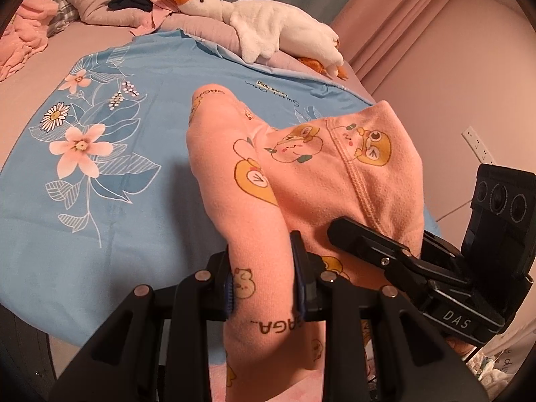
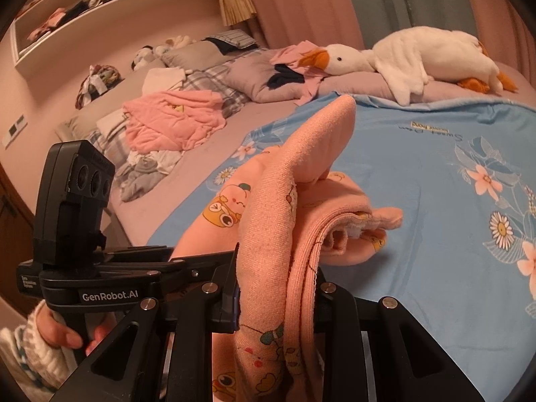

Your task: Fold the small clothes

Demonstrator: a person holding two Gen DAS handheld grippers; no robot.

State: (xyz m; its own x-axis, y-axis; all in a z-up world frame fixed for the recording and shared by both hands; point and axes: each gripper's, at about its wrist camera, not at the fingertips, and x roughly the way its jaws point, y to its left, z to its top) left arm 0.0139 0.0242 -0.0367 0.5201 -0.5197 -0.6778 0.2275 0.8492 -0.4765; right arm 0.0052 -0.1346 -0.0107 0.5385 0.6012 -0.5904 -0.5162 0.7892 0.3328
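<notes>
A small pink garment (image 1: 301, 174) printed with cartoon animals is held up over a blue floral sheet (image 1: 110, 154). My left gripper (image 1: 264, 284) is shut on one bunched part of it, the fabric pinched between the blue pads. My right gripper (image 2: 278, 294) is shut on another thick fold of the same pink garment (image 2: 278, 207), which drapes forward and partly rests on the blue floral sheet (image 2: 435, 201). In the left wrist view the right gripper (image 1: 338, 231) reaches in from the right, its tips pressed into the cloth. In the right wrist view the left gripper's body (image 2: 77, 268) shows at left, its tips hidden behind the cloth.
A white plush goose (image 1: 268, 23) lies along the far edge of the sheet. A pile of pink and grey clothes (image 2: 167, 124) sits on the bed at left, with pillows (image 2: 214, 77) behind. A hand in a knit sleeve (image 2: 63, 335) holds the left gripper's handle.
</notes>
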